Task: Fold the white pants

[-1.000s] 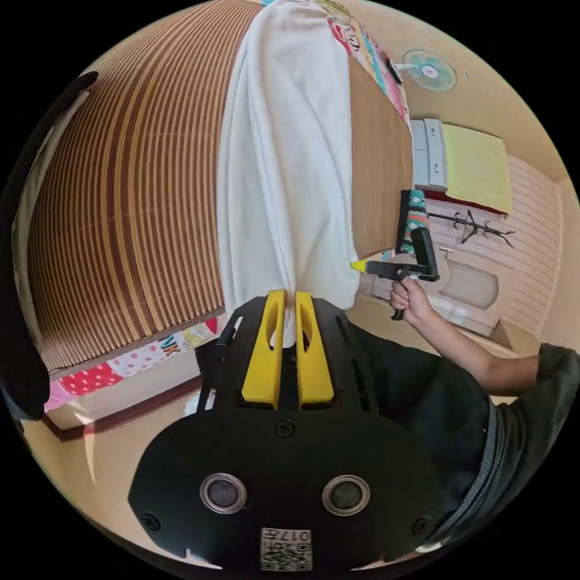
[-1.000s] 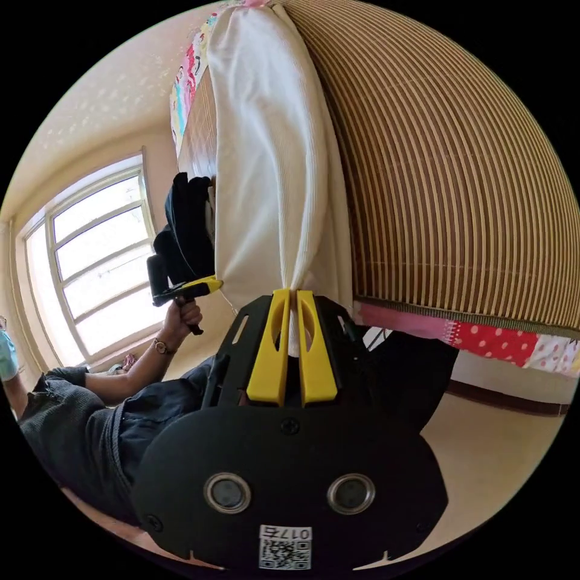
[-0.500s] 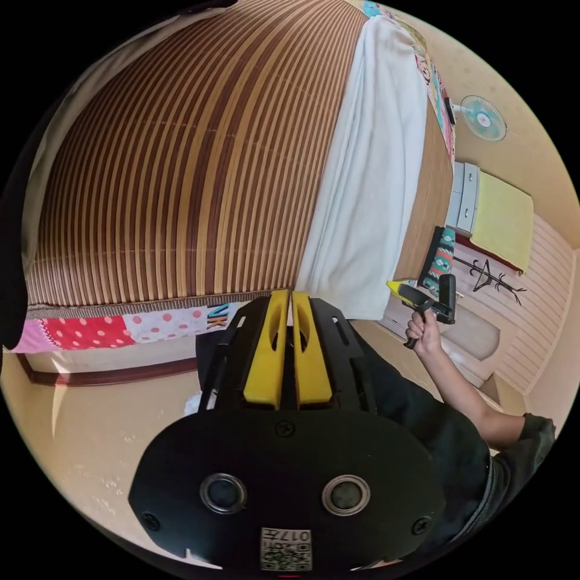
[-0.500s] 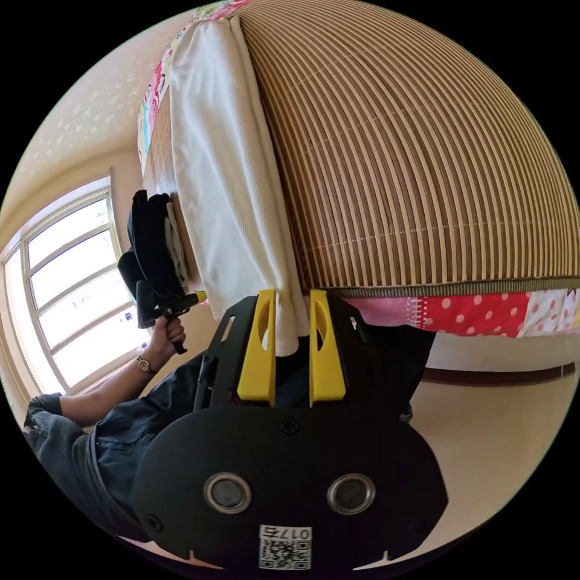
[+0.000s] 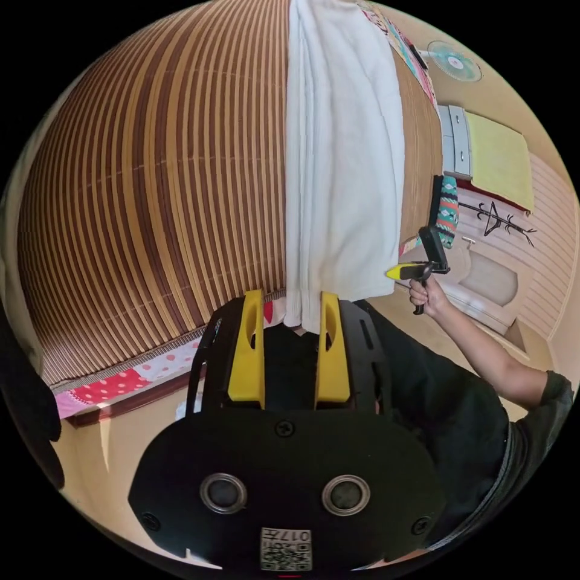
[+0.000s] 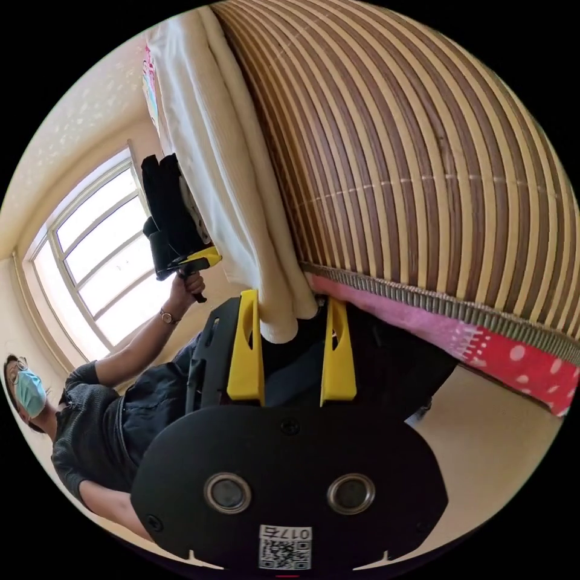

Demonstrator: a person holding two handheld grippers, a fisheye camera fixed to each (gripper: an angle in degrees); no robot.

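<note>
1. Bamboo mat point(image 5: 151, 181) comes first for us: it covers the bed top, its bound edge running along the bed's near side above a patchwork sheet point(image 6: 513, 356) that hangs below it.

2. White pants point(image 5: 338, 169) lie on that mat as one long, narrow band, stretched from the near edge away toward the far edge. We read them as folded lengthwise already, leg on leg, since the right gripper view shows doubled layers along the band's side point(image 6: 241, 181).

3. Our left gripper point(image 5: 289, 302) sits at the near edge of the bed with its jaws spread wide. The pants' end hangs between them, close to one jaw, but we see no pinch on the cloth.

4. Our right gripper point(image 6: 296, 302) is likewise spread wide at the near edge, the rolled end of the pants between its jaws without being squeezed. In the left gripper view we see it held in the person's hand point(image 5: 426, 293) just beside the pants' other corner.

5. By our judgement the lengthwise fold is done and laid down; what remains is folding the long band crosswise, near end toward far end, once or twice, then tidying.
</note>
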